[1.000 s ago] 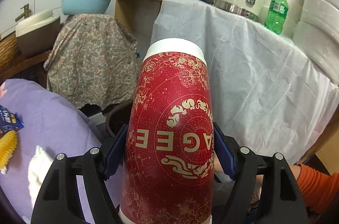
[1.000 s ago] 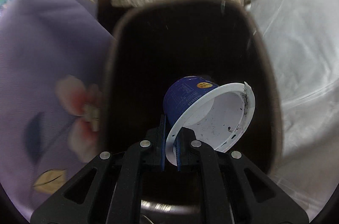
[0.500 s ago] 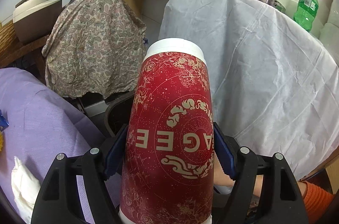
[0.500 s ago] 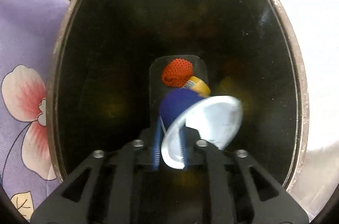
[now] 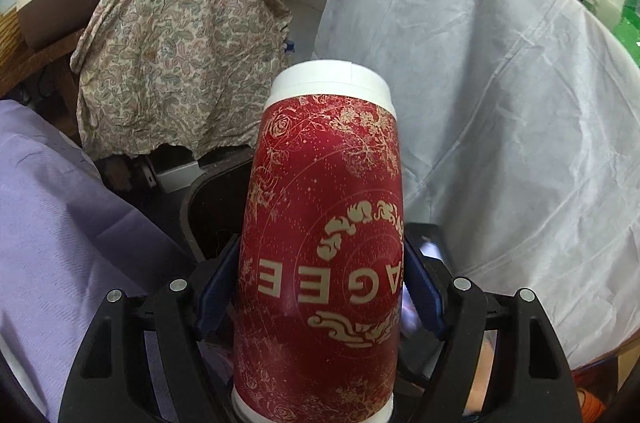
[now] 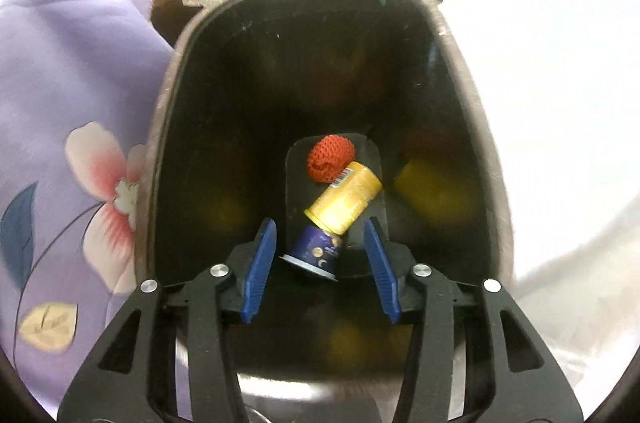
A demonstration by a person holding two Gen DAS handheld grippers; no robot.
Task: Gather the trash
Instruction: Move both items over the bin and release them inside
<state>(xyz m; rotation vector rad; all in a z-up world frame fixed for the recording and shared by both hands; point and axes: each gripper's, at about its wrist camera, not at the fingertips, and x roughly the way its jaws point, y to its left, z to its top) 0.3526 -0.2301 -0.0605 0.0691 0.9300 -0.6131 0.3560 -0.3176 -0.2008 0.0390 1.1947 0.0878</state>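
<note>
My left gripper [image 5: 322,283] is shut on a tall red paper cup [image 5: 324,243] with gold print and a white rim, held upside down above the dark trash bin [image 5: 200,207]. My right gripper [image 6: 318,263] is open and empty over the mouth of the same bin [image 6: 168,127]. At the bin's bottom lie a blue cup [image 6: 316,251], a yellow cup [image 6: 346,197] and an orange-red net ball [image 6: 330,159].
A lilac flowered tablecloth [image 6: 72,95] hangs left of the bin, also in the left wrist view [image 5: 52,223]. A white cloth-covered table [image 5: 500,111] stands right. A paisley cloth [image 5: 180,55] covers furniture behind the bin.
My right gripper has opened and let go of the blue cup, which dropped to the bin's bottom. My left gripper has moved closer to the bin with the red cup.
</note>
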